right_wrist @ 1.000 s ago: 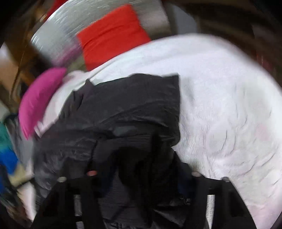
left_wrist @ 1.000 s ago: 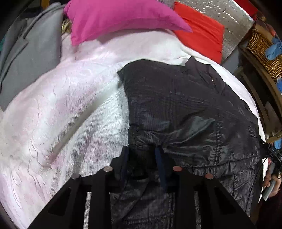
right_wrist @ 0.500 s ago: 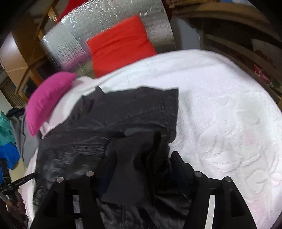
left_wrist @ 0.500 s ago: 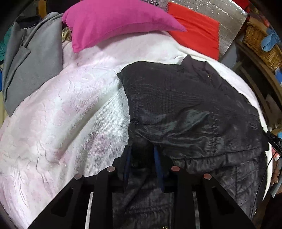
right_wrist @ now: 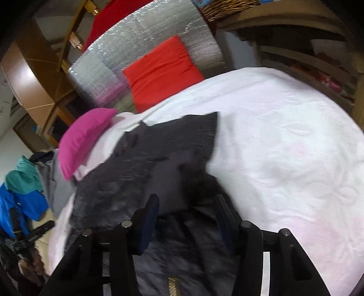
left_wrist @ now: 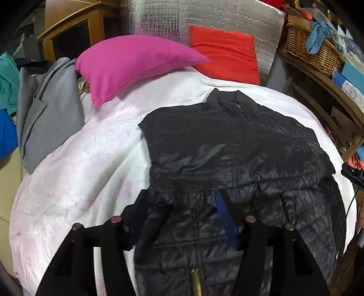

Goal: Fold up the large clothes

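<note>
Nearest in the left wrist view, the left tool (left_wrist: 182, 218) hangs over the near hem of the black quilted jacket (left_wrist: 238, 154); its jaws have just been opening and now stand wide, released, the fabric lying under them ungripped. In the right wrist view the right tool (right_wrist: 186, 218) sits over the jacket's near right part; its jaws have just been closing, dark fabric lies between them, but motion blur hides whether the pads press on it, so I cannot tell. The jacket lies spread on a white textured bedspread (left_wrist: 79, 170), collar at the far end, a gold zipper end at the near edge. The bed's left half and the wide stretch to the jacket's right are bare cover. Farther off, a grey garment (left_wrist: 50, 113) drapes over the bed's left edge, with a magenta pillow (left_wrist: 129, 66) and a red cushion (left_wrist: 225, 57) at the head against a silver foil panel (left_wrist: 204, 20). A wooden shelf with a wicker basket (left_wrist: 311, 45) crowds the right side, close to the bed's edge.
</note>
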`<state>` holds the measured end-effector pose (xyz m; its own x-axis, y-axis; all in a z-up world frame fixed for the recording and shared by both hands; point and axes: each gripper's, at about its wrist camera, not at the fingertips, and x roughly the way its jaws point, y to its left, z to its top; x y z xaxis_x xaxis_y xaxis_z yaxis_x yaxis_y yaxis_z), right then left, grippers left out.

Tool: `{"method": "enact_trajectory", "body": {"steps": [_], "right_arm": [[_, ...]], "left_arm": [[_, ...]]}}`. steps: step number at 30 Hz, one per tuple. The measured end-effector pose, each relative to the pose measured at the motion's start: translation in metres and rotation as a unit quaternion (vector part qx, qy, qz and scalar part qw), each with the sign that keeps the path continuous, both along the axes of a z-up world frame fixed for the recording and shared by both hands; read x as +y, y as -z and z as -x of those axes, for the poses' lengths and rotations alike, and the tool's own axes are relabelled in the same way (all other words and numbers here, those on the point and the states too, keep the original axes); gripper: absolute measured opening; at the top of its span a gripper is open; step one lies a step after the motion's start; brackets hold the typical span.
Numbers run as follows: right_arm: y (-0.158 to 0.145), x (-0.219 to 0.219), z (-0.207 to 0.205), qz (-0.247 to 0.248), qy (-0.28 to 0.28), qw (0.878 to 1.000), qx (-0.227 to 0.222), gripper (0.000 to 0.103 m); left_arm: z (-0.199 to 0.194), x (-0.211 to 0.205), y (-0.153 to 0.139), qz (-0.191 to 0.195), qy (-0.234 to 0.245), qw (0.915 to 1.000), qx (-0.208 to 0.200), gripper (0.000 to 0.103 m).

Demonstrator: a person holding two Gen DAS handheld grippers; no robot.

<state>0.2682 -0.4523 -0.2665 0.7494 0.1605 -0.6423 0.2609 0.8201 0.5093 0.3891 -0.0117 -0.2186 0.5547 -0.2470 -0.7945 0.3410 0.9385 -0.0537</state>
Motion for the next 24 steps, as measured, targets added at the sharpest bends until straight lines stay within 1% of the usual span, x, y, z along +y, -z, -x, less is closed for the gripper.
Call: {"method": "enact_trajectory", "body": {"steps": [2, 6, 8, 9, 10, 11, 13, 15, 17, 19, 20, 22, 23, 24], "right_arm": [[-0.003, 0.015, -0.021, 0.005, -0.02, 1.0, -0.001, 0.052], [0.008, 0.039, -0.053, 0.01, -0.047, 0.999, 0.006, 0.052], [0.029, 0.049, -0.069, 0.011, -0.059, 0.998, 0.035, 0.053], [0.037, 0.05, -0.072, 0.012, -0.06, 0.997, 0.048, 0.051], [0.043, 0.052, -0.073, 0.016, -0.059, 0.997, 0.05, 0.051], [0.041, 0.054, -0.071, 0.025, -0.059, 0.997, 0.042, 0.05], [0.032, 0.055, -0.065, 0.028, -0.07, 0.996, 0.043, 0.05], [0.025, 0.051, -0.057, 0.015, -0.072, 0.997, 0.034, 0.05], [0.013, 0.041, -0.038, 0.003, -0.063, 0.998, 0.018, 0.05], [0.006, 0.035, -0.02, 0.004, -0.057, 0.998, 0.006, 0.05], [0.001, 0.029, -0.003, 0.005, -0.052, 0.999, 0.0, 0.05], [-0.005, 0.02, 0.018, 0.005, -0.046, 0.999, 0.001, 0.055], [-0.007, 0.014, 0.035, 0.002, -0.04, 0.999, 0.001, 0.059], [-0.009, 0.01, 0.046, 0.0, -0.035, 0.999, 0.0, 0.061]], "left_arm": [[-0.013, -0.011, 0.005, 0.003, -0.008, 0.9999, 0.004, 0.065], [-0.039, -0.031, 0.029, -0.001, -0.022, 0.9995, 0.023, 0.065], [-0.048, -0.04, 0.05, -0.02, -0.024, 0.9986, 0.044, 0.065], [-0.051, -0.043, 0.064, -0.03, -0.023, 0.9972, 0.064, 0.065], [-0.052, -0.046, 0.075, -0.043, -0.018, 0.9964, 0.072, 0.065], [-0.048, -0.049, 0.076, -0.054, -0.012, 0.9967, 0.059, 0.065], [-0.039, -0.055, 0.071, -0.077, 0.003, 0.9962, 0.04, 0.065], [-0.03, -0.054, 0.06, -0.071, 0.015, 0.9968, 0.033, 0.065], [-0.017, -0.047, 0.048, -0.063, 0.018, 0.9976, 0.023, 0.065], [0.0, -0.038, 0.036, -0.06, 0.021, 0.998, 0.003, 0.065], [0.013, -0.031, 0.029, -0.064, 0.021, 0.9976, -0.011, 0.065], [0.042, -0.016, 0.018, -0.07, 0.022, 0.9966, -0.039, 0.065], [0.052, -0.01, 0.014, -0.07, 0.022, 0.9962, -0.047, 0.066], [0.068, -0.001, 0.011, -0.071, 0.02, 0.9957, -0.057, 0.069]]}}
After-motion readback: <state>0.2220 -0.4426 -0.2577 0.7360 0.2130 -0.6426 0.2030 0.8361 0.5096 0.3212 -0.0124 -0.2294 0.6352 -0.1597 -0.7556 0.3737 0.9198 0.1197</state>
